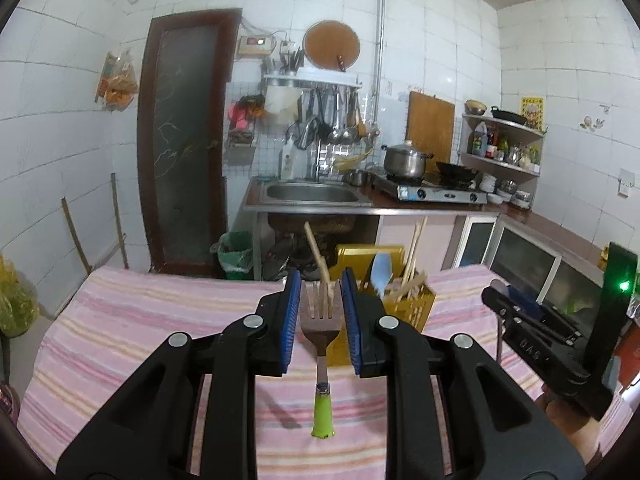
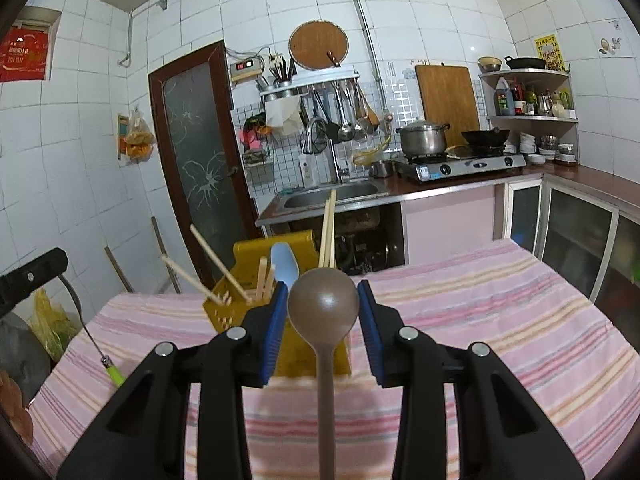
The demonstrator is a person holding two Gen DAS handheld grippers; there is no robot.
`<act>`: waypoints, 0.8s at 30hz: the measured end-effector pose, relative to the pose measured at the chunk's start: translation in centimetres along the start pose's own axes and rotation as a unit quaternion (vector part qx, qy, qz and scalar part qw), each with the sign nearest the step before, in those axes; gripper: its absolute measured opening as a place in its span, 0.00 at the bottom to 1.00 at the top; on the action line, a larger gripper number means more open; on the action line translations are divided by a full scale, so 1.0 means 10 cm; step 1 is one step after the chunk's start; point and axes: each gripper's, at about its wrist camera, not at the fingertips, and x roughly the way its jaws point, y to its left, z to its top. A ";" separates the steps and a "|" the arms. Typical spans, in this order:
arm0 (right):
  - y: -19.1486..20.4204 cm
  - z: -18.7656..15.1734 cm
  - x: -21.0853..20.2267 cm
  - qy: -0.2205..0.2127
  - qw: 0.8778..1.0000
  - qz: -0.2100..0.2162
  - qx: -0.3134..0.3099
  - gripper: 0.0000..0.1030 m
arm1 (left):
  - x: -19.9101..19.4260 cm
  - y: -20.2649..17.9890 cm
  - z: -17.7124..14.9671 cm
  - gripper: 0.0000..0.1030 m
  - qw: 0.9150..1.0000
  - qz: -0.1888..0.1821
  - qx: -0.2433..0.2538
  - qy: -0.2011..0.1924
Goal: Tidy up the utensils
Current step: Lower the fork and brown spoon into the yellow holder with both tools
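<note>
A yellow holder (image 2: 248, 312) stood on the desk (image 2: 500, 320) ahead of both grippers, near its far edge, and partly blocked the view of the sink (image 2: 332, 194) cabinet behind. In it stood one pale blue spoon (image 2: 283, 264) and several wooden chopsticks (image 2: 212, 258), some leaning out to the left, a pair (image 2: 328, 228) upright at the back; their exact count could not be told.

The left gripper (image 1: 320, 304) had its blue-padded jaws clamped on the head of one fork (image 1: 321, 332), tines pointing forward, its green handle (image 1: 322, 412) hanging down over the cloth. The right gripper (image 2: 323, 312) carried one brown spoon (image 2: 323, 300), bowl between the jaws and handle running back toward the camera; whether the pads pressed the bowl could not be told, as small gaps showed at each side. In the left view the right gripper (image 1: 532, 320) appeared at the right edge, just beside the holder.

The desk wore a pink striped cloth. The room was a white-tiled kitchen: a dark door (image 2: 200, 152), a rack of hanging ladles (image 2: 344, 108), one steel pot (image 2: 423, 138) and one black wok (image 2: 484, 136) on a two-burner stove (image 2: 468, 166), a cutting board (image 2: 448, 100) leaning on the wall, and a corner shelf of bottles (image 2: 528, 98).
</note>
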 end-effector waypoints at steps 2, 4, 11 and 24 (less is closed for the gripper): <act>-0.01 0.13 0.06 -0.010 1.000 0.003 0.000 0.35 | 0.05 -0.02 0.13 0.20 1.000 -0.005 0.000 -0.010; 0.00 0.26 0.11 -0.020 1.000 0.005 0.001 0.35 | 0.12 -0.04 0.25 0.20 1.000 -0.010 -0.004 -0.017; 0.04 0.72 0.36 -0.043 0.999 0.011 -0.005 0.35 | 0.31 -0.10 0.78 0.20 0.998 -0.031 -0.016 -0.051; 0.04 1.06 1.05 -0.060 0.997 0.048 0.031 0.35 | 1.18 -0.22 1.00 0.19 0.998 -0.028 -0.023 -0.054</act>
